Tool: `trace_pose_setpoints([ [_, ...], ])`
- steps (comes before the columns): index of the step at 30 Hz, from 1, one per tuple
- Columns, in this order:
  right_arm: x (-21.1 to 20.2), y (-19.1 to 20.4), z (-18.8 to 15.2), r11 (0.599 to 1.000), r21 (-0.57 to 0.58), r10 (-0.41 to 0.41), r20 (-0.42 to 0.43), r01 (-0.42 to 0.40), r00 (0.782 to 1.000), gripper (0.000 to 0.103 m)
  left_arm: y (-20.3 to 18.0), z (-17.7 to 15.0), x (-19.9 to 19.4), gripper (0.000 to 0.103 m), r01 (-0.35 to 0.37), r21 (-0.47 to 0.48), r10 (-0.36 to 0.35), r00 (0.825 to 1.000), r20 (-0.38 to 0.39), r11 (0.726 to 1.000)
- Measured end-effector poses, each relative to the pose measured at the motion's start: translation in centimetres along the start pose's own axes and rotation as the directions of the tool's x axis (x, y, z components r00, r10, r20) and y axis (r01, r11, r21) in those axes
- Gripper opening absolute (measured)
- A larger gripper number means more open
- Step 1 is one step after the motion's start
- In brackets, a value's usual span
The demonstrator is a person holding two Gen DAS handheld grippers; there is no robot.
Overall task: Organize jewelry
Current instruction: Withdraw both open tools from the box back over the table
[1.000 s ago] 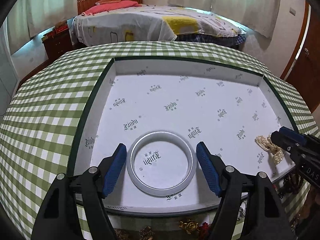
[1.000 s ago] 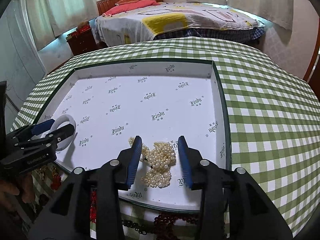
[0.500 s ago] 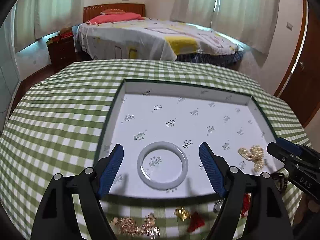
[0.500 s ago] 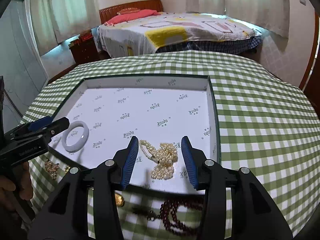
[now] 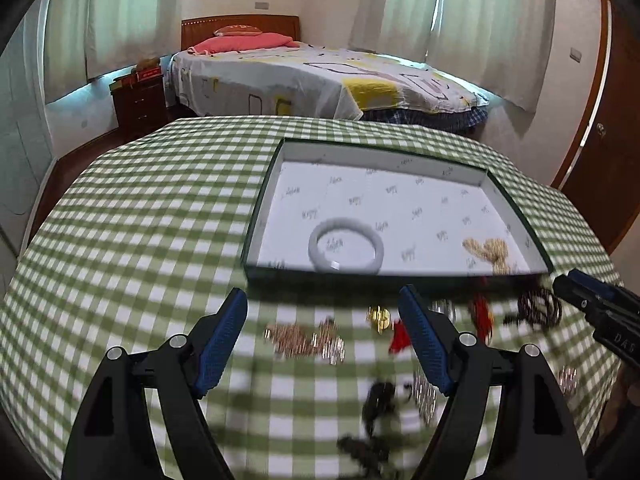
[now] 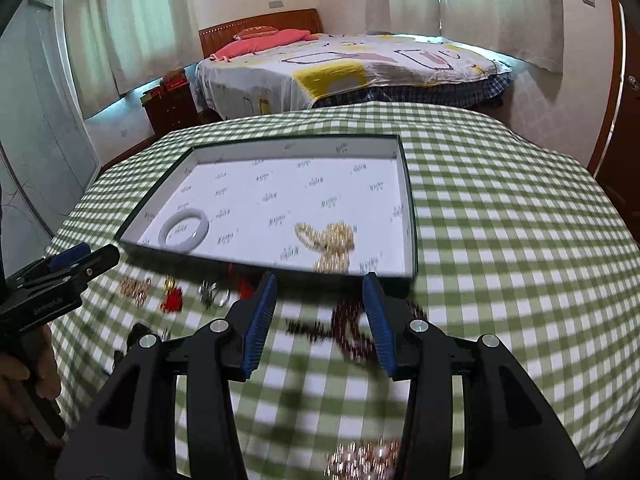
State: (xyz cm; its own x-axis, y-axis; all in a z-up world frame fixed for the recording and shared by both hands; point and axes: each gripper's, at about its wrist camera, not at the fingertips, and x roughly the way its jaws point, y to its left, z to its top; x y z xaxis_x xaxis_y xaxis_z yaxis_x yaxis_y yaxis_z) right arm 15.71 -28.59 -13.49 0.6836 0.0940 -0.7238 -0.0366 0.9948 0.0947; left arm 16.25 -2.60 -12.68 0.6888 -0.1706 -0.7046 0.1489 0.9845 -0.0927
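Note:
A shallow white-lined box (image 5: pixel 256 216) lies on the green checked tablecloth. Inside it rest a white bangle (image 5: pixel 346 245) at the near left and a heap of pearls (image 5: pixel 490 252) at the near right. My left gripper (image 5: pixel 322 292) hangs open over the cloth in front of the box, above a gold chain pile (image 5: pixel 304 338), with nothing between its pads. In the right wrist view the bangle (image 6: pixel 184 232) and pearls (image 6: pixel 332 244) lie in the box (image 6: pixel 408 216). My right gripper (image 6: pixel 321 278) is open and empty above a dark red bead necklace (image 6: pixel 352 328).
Loose jewelry is strewn on the cloth before the box: a gold piece with a red tassel (image 5: pixel 380 316), a dark bracelet (image 5: pixel 536 310), a sparkly piece (image 6: pixel 360 460). A hand (image 6: pixel 24 380) holds the left gripper (image 6: pixel 86 258). A bed stands beyond the table.
Both grippers have pulled back and up out of the box, leaving the bangle and the pearls inside. The loose jewelry in front of the box has come into view.

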Motion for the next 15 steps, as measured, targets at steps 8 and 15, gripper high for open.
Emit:
trace_pose_setpoints([
  [8, -1.0, -0.4, -2.6, 1.0, 0.017, -0.001, -0.025, 0.001, 1.0, 0.044, -0.4, -3.8, -1.2, 0.071, -0.004, 0.037, 0.005, 0.999, -0.048, 0.999],
  [15, -1.6, -0.5, -3.9, 1.0, 0.023, 0.005, -0.031, -0.004, 0.999, 0.044, -1.0, -5.8, -1.5, 0.068, 0.014, 0.048, -0.01, 0.997, -0.082, 0.999],
])
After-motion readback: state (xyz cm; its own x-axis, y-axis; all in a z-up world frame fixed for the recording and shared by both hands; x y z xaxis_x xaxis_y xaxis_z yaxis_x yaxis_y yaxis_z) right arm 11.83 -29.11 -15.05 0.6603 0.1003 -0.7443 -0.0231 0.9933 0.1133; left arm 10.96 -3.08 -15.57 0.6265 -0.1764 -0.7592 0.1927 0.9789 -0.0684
